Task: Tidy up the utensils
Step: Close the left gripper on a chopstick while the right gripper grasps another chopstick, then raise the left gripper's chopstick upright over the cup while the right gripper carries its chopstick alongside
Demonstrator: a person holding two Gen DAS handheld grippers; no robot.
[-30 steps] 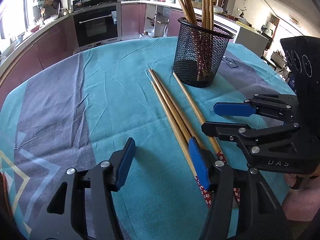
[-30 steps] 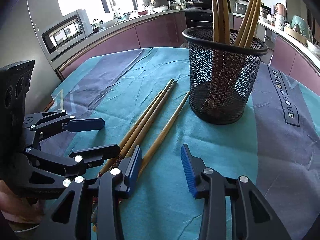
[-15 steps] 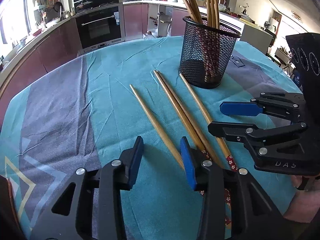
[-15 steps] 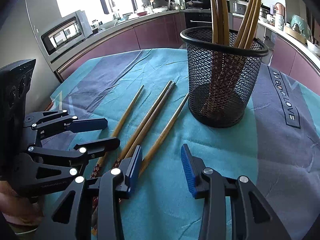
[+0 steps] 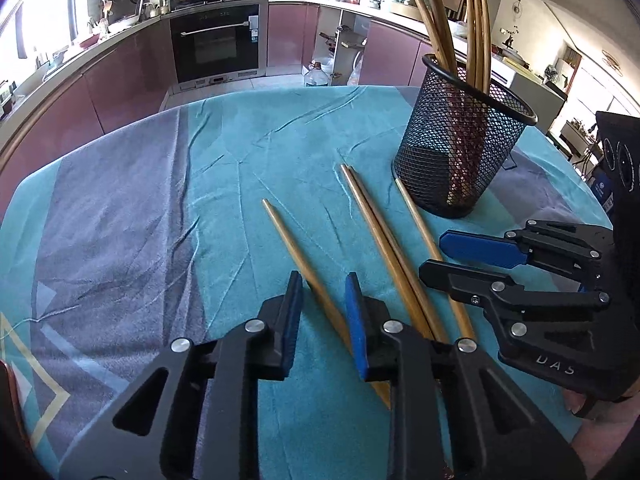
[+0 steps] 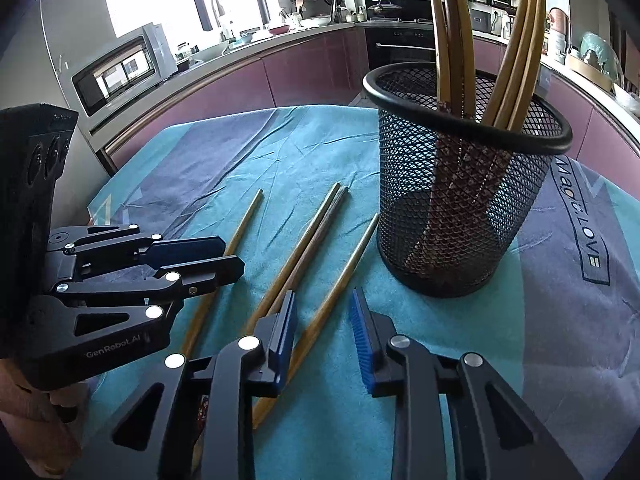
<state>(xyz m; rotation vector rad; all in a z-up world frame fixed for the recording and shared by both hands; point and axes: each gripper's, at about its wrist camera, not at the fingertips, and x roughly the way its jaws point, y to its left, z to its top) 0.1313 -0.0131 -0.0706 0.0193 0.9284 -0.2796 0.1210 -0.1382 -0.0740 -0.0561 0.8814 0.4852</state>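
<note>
A black mesh cup (image 5: 460, 152) (image 6: 460, 208) holds several upright wooden chopsticks. More chopsticks lie on the teal cloth in front of it. A single chopstick (image 5: 288, 240) (image 6: 244, 220) lies apart on the left and runs between the jaws of my left gripper (image 5: 324, 312) (image 6: 231, 256). Those jaws are closing, with a gap still beside the stick. A pair of chopsticks (image 5: 376, 224) (image 6: 308, 232) lies in the middle. The chopstick nearest the cup (image 5: 416, 220) (image 6: 348, 256) passes between the closing jaws of my right gripper (image 6: 322, 320) (image 5: 434, 256), whose pads do not touch it.
The round table's cloth (image 5: 140, 220) has grey bands and a printed word (image 6: 584, 216) on the right. Purple kitchen cabinets, an oven (image 5: 218, 44) and a microwave (image 6: 120, 68) stand beyond the table's far edge. A hand (image 6: 32, 420) holds each gripper.
One chopstick has been pulled left, away from the others, and the left gripper has moved over it and narrowed its jaws around it. The right jaws have also narrowed around the chopstick nearest the cup.
</note>
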